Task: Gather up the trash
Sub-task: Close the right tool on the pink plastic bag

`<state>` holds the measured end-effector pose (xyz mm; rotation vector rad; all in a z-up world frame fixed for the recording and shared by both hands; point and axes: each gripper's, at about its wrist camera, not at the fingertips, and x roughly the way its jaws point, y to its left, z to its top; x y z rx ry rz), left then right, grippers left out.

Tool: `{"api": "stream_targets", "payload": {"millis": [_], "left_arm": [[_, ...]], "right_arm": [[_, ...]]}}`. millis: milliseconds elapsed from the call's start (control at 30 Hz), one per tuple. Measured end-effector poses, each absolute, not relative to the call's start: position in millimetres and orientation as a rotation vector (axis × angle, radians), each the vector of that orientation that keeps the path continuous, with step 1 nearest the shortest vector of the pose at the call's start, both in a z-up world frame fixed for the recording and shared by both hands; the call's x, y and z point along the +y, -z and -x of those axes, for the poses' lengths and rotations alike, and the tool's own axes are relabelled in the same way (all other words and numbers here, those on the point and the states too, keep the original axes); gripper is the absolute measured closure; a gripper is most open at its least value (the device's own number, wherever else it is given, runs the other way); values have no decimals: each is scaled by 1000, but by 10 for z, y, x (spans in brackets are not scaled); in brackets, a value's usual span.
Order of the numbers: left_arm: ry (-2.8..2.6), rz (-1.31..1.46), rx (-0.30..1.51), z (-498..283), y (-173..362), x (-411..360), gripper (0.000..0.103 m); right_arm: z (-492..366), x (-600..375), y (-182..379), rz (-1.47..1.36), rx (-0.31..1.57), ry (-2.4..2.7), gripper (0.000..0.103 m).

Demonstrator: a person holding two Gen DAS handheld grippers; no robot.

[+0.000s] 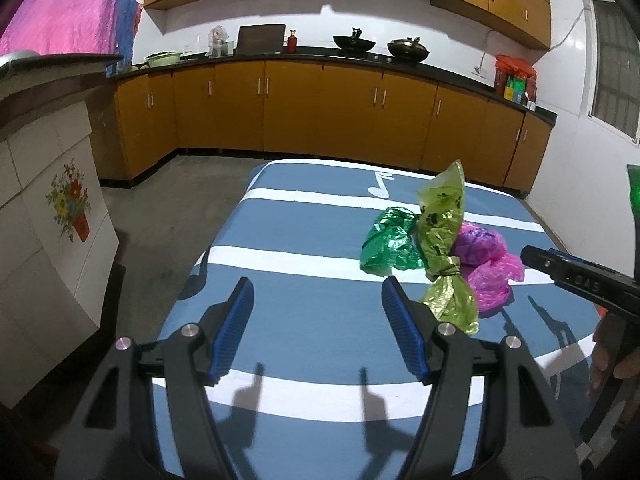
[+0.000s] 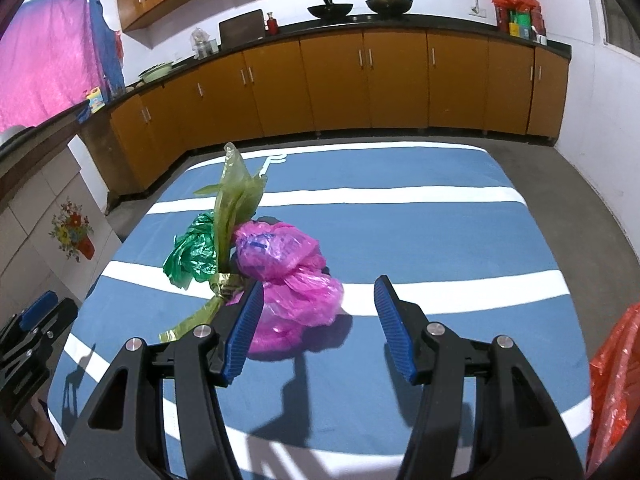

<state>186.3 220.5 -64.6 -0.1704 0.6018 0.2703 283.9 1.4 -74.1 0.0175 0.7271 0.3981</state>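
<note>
Right gripper [image 2: 318, 316] wide apart, empty, just short of pink bag [image 2: 288, 276].

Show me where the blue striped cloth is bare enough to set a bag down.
Bare cloth runs from the pink bag across to the right edge, and along the far edge toward the cabinets. In the left wrist view, the left half is free too. Crowded: the dark green bag, olive bag and pink bag bunch together.

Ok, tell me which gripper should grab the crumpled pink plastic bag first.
Right gripper: open, with the crumpled pink plastic bag just beyond its left finger. The left gripper, also open, sits farther off.
</note>
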Motion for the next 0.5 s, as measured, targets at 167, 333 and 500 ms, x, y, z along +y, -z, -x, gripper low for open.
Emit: {"api": "stream_targets", "payload": {"millis": [167,333,500], "left_arm": [[-282,188,600,-1842,662,2281,38],[-291,200,606,-1832,687,2341,38],[-299,205,609,-1843,706,2381,38]], "right_arm": [[-2965,143,783,-11,738,-410,45],[-3048,247,865,15,769,-425,45],[-3105,285,955,28,801,-433,45]]}}
